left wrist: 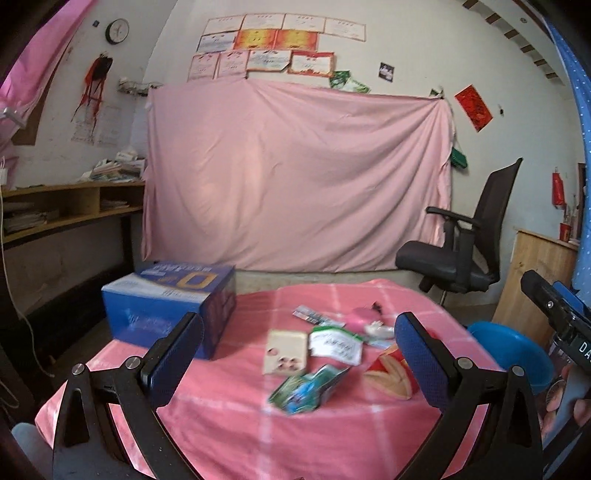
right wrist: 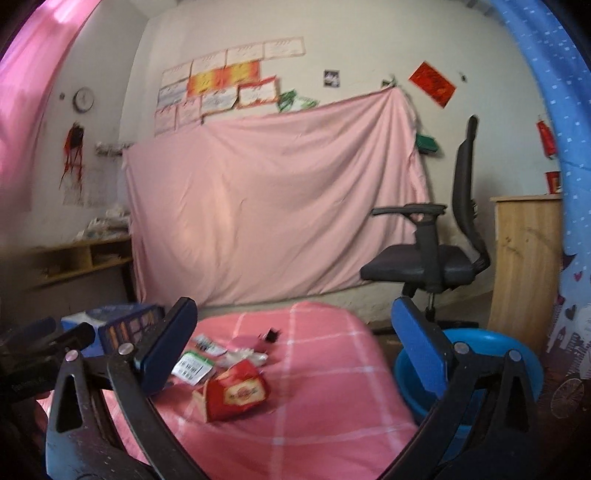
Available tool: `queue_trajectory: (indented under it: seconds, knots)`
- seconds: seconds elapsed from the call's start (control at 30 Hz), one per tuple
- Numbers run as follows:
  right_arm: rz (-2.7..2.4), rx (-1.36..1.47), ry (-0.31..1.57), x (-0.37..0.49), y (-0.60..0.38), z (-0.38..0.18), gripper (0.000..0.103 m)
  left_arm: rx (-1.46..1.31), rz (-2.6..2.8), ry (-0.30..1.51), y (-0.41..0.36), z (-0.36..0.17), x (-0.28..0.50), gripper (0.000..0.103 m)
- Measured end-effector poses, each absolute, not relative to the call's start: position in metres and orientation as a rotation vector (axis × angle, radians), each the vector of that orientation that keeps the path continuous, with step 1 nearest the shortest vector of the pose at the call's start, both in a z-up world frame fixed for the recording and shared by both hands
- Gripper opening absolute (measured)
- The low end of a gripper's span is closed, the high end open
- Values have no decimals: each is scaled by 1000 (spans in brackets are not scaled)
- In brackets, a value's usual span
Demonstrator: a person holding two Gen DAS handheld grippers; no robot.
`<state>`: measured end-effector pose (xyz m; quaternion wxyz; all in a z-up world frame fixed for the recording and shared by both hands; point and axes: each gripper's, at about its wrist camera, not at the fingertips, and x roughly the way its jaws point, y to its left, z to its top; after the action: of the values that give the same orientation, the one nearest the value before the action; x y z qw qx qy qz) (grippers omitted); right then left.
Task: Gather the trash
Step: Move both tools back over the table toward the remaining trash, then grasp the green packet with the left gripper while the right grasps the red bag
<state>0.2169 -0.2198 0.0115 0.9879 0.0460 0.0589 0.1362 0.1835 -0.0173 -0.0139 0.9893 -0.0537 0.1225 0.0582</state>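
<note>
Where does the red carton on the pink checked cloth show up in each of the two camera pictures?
Left wrist view: the red carton lies right of centre, partly hidden behind the left gripper's right finger.
Right wrist view: the red carton lies left of centre, in full view between the fingers.
Shared landmark: the blue basin beside the table, to the carton's right in both.

Two near-level wrist views across one shared pink-clothed table [left wrist: 229, 435].

Far wall: white, pink sheet [left wrist: 295, 173] hung below certificates [left wrist: 273, 44]; clock [left wrist: 117, 31] left.
Left: wooden shelf [left wrist: 70, 206].
Right: black office chair [left wrist: 461, 236], wooden cabinet [right wrist: 524, 266].
</note>
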Motion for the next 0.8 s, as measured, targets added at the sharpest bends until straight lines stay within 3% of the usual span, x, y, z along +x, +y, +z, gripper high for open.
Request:
queue_trajectory:
  seconds: [0.6,0.7,0.8]
  knots:
    - [345,-11,515,290,-179,-39,103,-123,25,443,-5,-61,219,100]
    - [368,-19,581,301,-173,-45,100,-126,-15,469,-6,-63,227,90]
    - [383,-8,643,311,-173,-52,91,-123,-59,508,-10,-65,234,73]
